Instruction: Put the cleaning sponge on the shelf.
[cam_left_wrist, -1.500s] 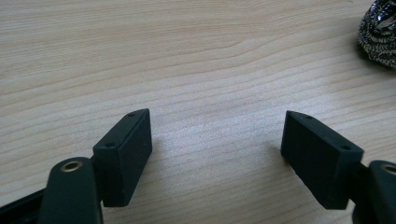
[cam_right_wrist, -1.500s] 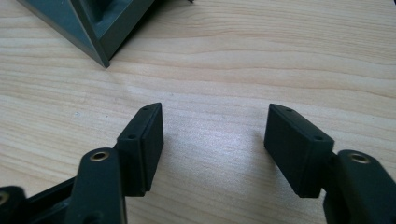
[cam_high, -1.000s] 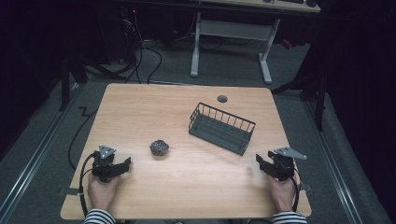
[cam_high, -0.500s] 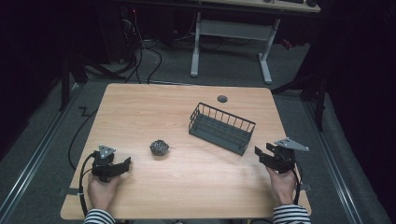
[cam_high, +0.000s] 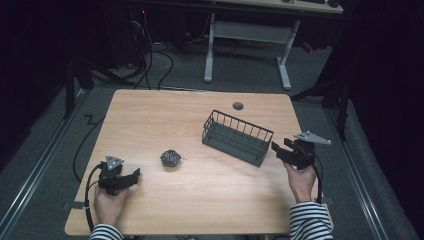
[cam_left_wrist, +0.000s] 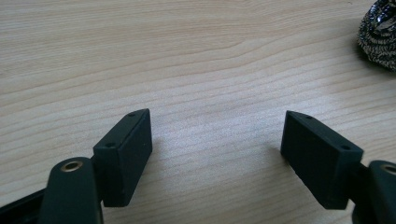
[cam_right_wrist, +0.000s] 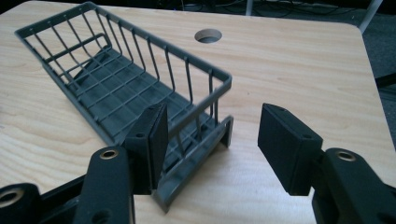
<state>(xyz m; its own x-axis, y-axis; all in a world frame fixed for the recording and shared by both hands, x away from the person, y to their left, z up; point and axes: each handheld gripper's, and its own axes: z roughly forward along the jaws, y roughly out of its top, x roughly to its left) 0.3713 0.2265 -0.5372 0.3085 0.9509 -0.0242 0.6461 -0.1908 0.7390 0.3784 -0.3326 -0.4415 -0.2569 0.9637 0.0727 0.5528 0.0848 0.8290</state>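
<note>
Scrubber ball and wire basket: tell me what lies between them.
Nothing: in the high view only bare wooden table separates the scrubber ball from the wire basket.

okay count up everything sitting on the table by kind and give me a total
Wire basket: 1
Steel-wool-like scrubber ball: 1
Hand-held grippers: 2, left gripper and right gripper
Total: 4

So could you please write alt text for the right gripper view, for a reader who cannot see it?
An open right gripper, its two black jaws spread wide, points at the near end of an empty dark grey wire basket on a light wooden table. A round hole in the tabletop lies beyond the basket.
</note>
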